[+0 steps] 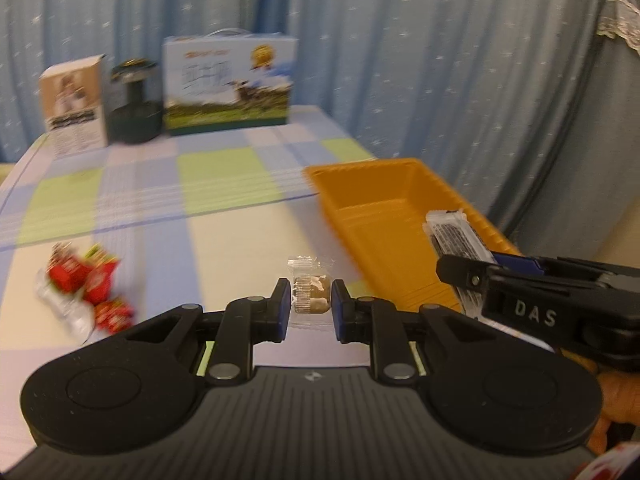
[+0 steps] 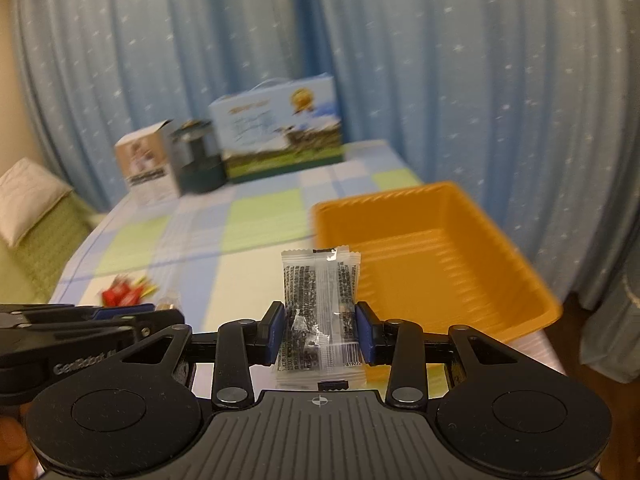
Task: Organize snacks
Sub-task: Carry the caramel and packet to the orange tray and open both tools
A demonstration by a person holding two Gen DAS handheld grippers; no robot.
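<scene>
My left gripper (image 1: 311, 300) is shut on a small brown candy in a clear wrapper (image 1: 312, 294), held above the checked tablecloth. My right gripper (image 2: 320, 334) is shut on a clear packet with black print (image 2: 320, 312), standing upright between the pads. The same packet (image 1: 454, 236) shows in the left wrist view in front of the orange tray (image 1: 384, 184). That orange tray (image 2: 440, 208) lies ahead and to the right of both grippers, with nothing visible inside. A pile of red-wrapped candies (image 1: 86, 286) lies on the cloth to the left; in the right wrist view these red candies (image 2: 124, 294) sit beyond the left gripper's fingers (image 2: 120, 316).
At the table's far end stand a blue picture box (image 1: 230, 84), a dark green round container (image 1: 134, 104) and a small white-and-tan carton (image 1: 74, 104). Blue curtains hang behind. A green couch with a white cushion (image 2: 28, 196) lies left of the table. A hand (image 1: 618, 396) holds the right gripper.
</scene>
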